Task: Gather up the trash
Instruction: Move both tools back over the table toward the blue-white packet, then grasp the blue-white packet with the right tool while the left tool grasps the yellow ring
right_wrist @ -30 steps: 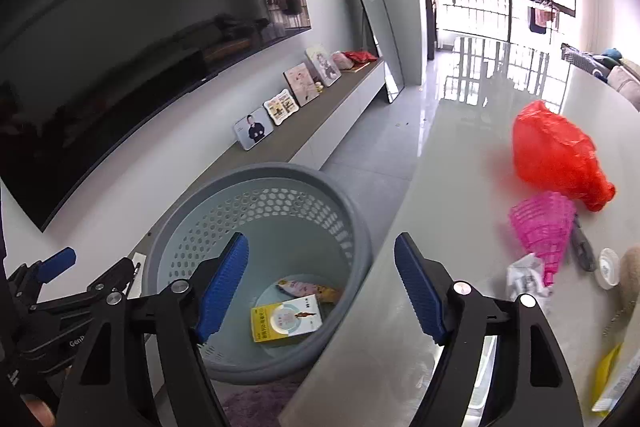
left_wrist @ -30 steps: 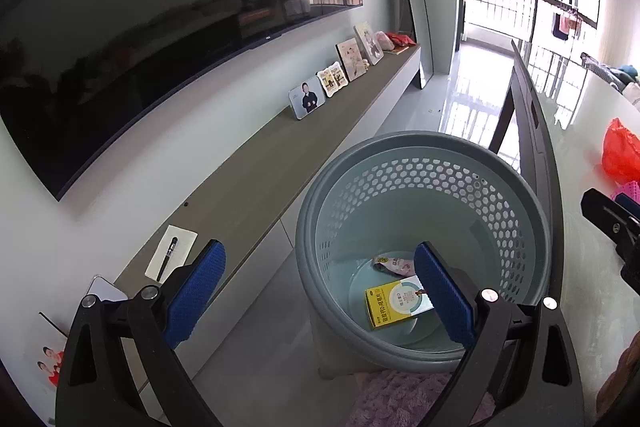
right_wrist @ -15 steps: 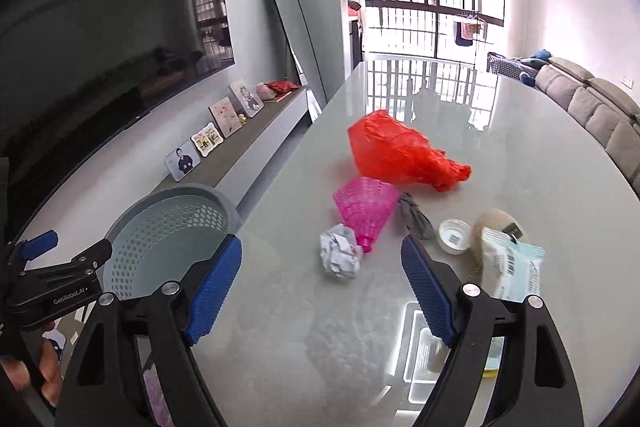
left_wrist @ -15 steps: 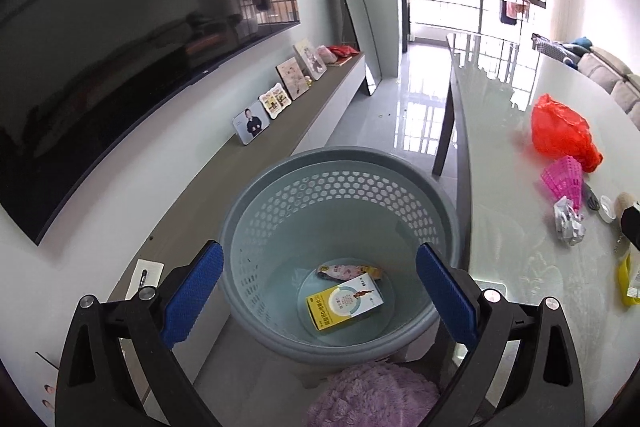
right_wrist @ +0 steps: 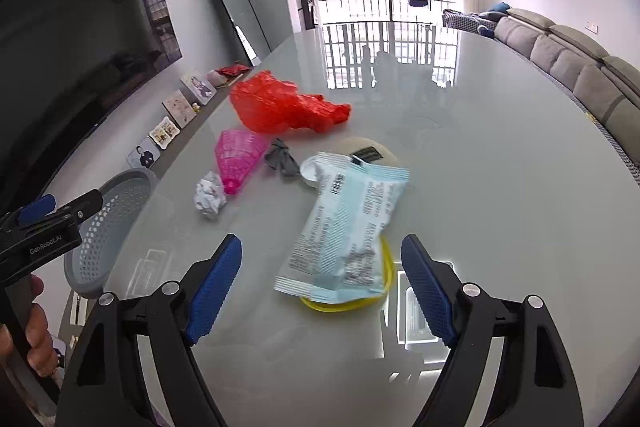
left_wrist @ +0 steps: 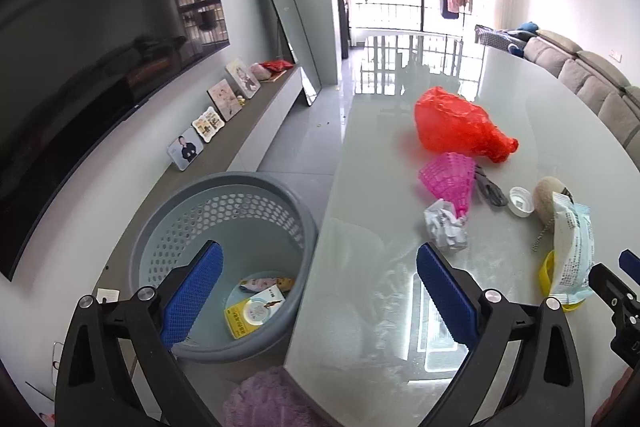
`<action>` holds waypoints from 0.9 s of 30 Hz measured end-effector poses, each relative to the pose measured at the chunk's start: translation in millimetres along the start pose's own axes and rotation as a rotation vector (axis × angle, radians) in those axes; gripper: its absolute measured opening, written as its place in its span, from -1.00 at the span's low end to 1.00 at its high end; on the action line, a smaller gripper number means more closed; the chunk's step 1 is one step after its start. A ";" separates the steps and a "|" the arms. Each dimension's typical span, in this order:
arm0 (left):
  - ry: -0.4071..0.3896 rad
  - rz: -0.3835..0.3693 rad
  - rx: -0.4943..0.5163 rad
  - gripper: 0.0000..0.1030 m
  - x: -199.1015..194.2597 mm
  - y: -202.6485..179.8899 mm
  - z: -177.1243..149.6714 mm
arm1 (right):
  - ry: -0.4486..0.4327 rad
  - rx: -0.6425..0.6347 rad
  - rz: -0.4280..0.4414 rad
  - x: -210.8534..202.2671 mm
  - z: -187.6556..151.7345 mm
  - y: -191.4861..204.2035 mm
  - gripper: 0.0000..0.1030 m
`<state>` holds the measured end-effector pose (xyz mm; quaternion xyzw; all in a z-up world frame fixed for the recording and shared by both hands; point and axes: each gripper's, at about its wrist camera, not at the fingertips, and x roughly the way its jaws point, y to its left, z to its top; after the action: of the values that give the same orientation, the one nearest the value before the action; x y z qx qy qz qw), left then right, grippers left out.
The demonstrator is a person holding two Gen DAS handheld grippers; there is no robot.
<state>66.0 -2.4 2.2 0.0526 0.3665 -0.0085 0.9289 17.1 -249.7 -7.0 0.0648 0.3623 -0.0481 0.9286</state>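
Note:
Trash lies on the glossy table (right_wrist: 500, 187): a red plastic bag (right_wrist: 280, 105), a pink net (right_wrist: 236, 157), a crumpled white paper ball (right_wrist: 209, 195), a grey scrap (right_wrist: 282, 159), a white cap (right_wrist: 310, 169) and a pale blue wrapper (right_wrist: 348, 223) lying over a yellow lid (right_wrist: 386, 267). My right gripper (right_wrist: 322, 285) is open, just short of the wrapper. My left gripper (left_wrist: 320, 287) is open and empty, straddling the table edge and the grey basket (left_wrist: 180, 227). A yellow box (left_wrist: 254, 311) and a small wrapper (left_wrist: 264, 283) lie in the basket.
A long TV bench (left_wrist: 248, 131) with photo frames runs along the left wall under a big TV (left_wrist: 100, 67). A leaning mirror (left_wrist: 284, 19) stands at the far end. A grey sofa (right_wrist: 580, 75) lines the right side. A purple fluffy thing (left_wrist: 268, 403) sits below the basket.
Both grippers swung right, from over the basket to over the table. The trash pile now fills the right wrist view, and the basket has slid to the left of both views.

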 end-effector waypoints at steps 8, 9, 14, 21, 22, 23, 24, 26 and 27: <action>0.020 -0.067 0.054 0.86 9.6 -40.3 2.5 | 0.072 0.071 -0.023 15.7 0.3 -30.9 0.52; 0.021 -0.070 0.058 0.86 11.3 -42.7 2.8 | 0.074 0.077 -0.018 17.4 2.5 -30.9 0.52; 0.036 -0.081 0.066 0.86 18.8 -45.5 5.8 | 0.099 0.084 -0.019 28.9 14.4 -20.2 0.52; 0.045 -0.096 0.078 0.86 25.6 -48.0 7.7 | 0.141 0.091 -0.058 54.4 30.7 -10.1 0.52; 0.047 -0.098 0.076 0.86 26.3 -48.2 7.4 | 0.151 0.086 -0.066 57.7 31.0 -8.6 0.52; 0.049 -0.100 0.074 0.86 26.7 -47.8 7.2 | 0.158 0.080 -0.076 61.0 31.1 -7.1 0.52; 0.052 -0.102 0.071 0.86 27.5 -48.0 6.8 | 0.163 0.073 -0.084 63.7 30.8 -5.7 0.52; 0.058 -0.105 0.068 0.86 28.8 -49.1 5.6 | 0.174 0.059 -0.099 67.6 28.8 -4.7 0.52; 0.061 -0.106 0.069 0.86 29.3 -49.7 5.0 | 0.177 0.051 -0.107 69.3 28.0 -3.6 0.52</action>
<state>88.1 -51.6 -18.7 0.0652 0.3963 -0.0686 0.9132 86.1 -260.5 -33.9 0.0728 0.4446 -0.1007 0.8871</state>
